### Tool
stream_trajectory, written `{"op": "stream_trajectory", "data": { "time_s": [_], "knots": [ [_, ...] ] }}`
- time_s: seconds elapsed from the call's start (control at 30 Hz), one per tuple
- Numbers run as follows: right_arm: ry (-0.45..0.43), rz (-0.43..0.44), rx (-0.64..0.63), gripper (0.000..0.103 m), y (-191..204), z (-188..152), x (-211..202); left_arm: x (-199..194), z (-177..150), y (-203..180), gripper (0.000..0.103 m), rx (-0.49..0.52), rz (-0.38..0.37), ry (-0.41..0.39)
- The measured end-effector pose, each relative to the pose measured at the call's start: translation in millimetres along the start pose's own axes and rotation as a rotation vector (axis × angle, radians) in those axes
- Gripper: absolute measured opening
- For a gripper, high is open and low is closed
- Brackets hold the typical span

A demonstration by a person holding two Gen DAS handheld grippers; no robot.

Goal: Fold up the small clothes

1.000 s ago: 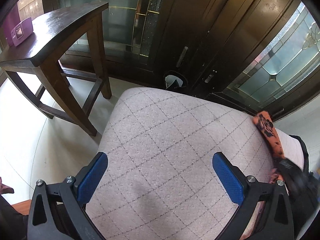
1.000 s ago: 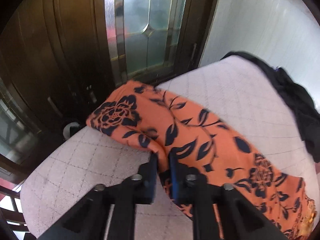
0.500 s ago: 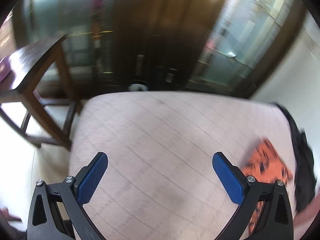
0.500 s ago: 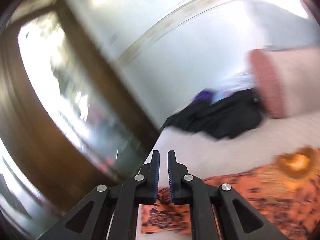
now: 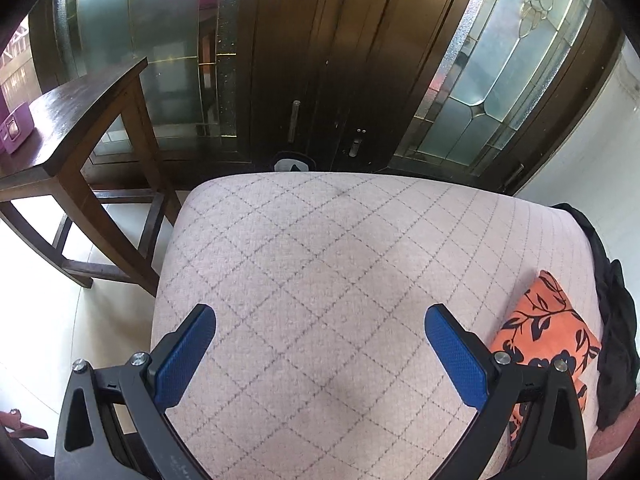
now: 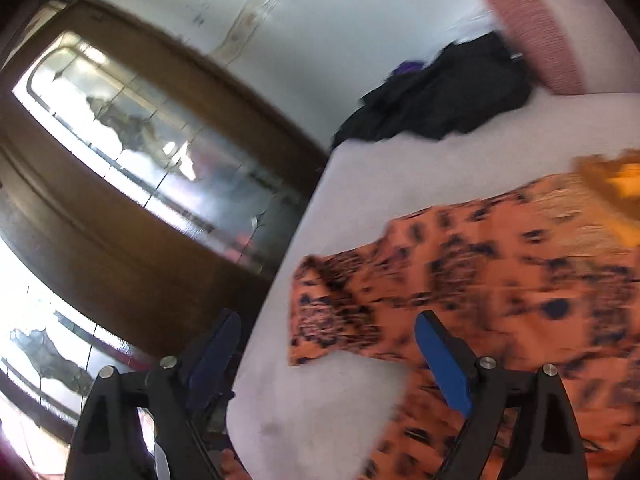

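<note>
An orange garment with a dark floral print (image 6: 500,280) lies spread on the pale quilted cushion (image 6: 420,168). In the left wrist view a corner of it (image 5: 544,328) shows at the right, beside my left gripper's right finger. My left gripper (image 5: 320,344) is open and empty above the bare cushion (image 5: 320,260). My right gripper (image 6: 328,352) is open and empty just above the garment's near-left corner; this view is motion-blurred.
A black garment (image 6: 448,92) is heaped at the cushion's far edge by the wall, next to a pink bolster (image 6: 532,28); it also shows in the left wrist view (image 5: 616,320). A dark wooden table (image 5: 80,120) stands left of the cushion. Dark glazed doors (image 5: 320,60) stand behind.
My right gripper has let go of the orange garment and opened, swinging to the right. The garment now lies flat on the cushion. My left gripper stayed open and turned slightly right.
</note>
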State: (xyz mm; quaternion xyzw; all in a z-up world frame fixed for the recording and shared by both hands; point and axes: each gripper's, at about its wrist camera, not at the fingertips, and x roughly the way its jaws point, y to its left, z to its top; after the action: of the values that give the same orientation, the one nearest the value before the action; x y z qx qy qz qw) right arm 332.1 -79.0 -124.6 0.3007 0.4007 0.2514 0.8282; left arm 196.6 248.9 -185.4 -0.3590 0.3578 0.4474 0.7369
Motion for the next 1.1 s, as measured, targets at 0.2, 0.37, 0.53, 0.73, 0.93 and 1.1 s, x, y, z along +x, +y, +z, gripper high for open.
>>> {"op": "stream_trajectory", "data": {
  "time_s": [0.2,0.37,0.53,0.73,0.93,1.1],
  "knots": [
    [0.118,-0.032,-0.063,0.091,33,-6,107,4,3,-3,0.103,0.005,-0.017,0.015],
    [0.193,-0.136,-0.091,0.085,26,-14,158,6,1,-12,0.103,0.032,-0.025,0.029],
    [0.223,-0.151,-0.200,0.011,49,-32,160,2,-1,-12,0.103,0.023,-0.024,0.014],
    [-0.039,-0.054,-0.163,0.010,56,-2,33,-7,-10,-22,0.103,0.082,-0.030,-0.020],
    [-0.282,-0.138,-0.071,0.010,-8,30,-138,-23,-46,-61,0.103,0.274,-0.102,-0.034],
    [-0.274,-0.271,0.113,0.010,-116,18,-227,-45,-111,-112,0.103,0.568,-0.223,-0.019]
  ]
}}
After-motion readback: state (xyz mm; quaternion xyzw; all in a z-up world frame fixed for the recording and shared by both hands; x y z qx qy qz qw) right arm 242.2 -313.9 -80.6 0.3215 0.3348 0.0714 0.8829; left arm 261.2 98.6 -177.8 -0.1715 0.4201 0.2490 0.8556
